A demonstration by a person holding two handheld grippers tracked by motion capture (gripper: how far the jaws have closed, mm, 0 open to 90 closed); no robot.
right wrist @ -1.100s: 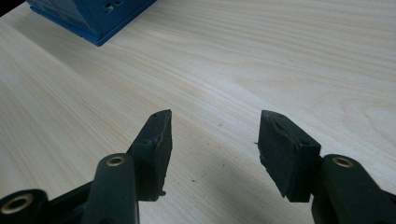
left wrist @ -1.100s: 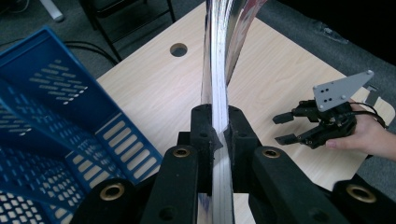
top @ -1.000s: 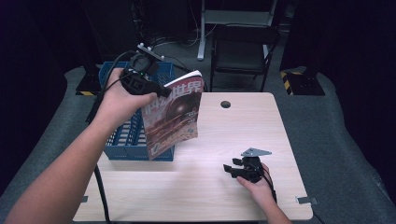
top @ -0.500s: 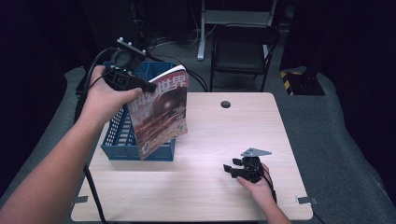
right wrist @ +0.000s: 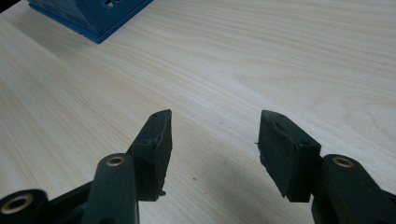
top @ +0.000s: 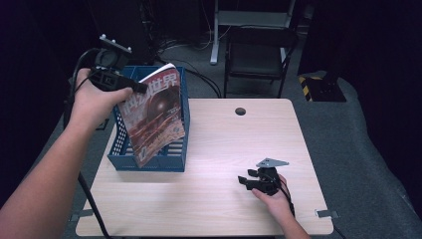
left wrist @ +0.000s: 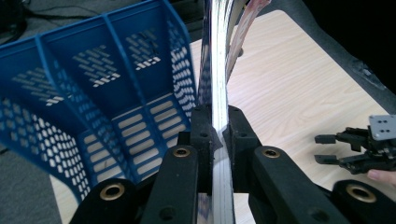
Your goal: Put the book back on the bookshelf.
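Magazine: a glossy magazine (top: 153, 115) is being pinched at its upper edge by the left gripper (top: 130, 88) and is hanging below it, cover turned toward the person, long axis running downward from the gripper.
Magazine in the left gripper view: the magazine (left wrist: 218, 98) is being seen edge-on, running straight away between the two jaws, which are pressed onto its pages.
Key relation: the blue file rack (top: 115, 144) is lying directly beneath and just beyond the left gripper; its open compartments are being faced by the magazine's lower edge, which appears to be over the rack's right-hand side. Which compartment is being aimed at cannot be told.
Judged next move: a lowering into a compartment is probably being prepared, with the magazine's plane needing to be lined up with the dividers (left wrist: 112, 56).
Right gripper: the right gripper (top: 249, 181) is being rested low on the worktop (top: 219, 139), well apart from the rack, jaws spread and holding nothing.
Nearer hand: the left hand (top: 97, 102) is much the nearer to the rack.
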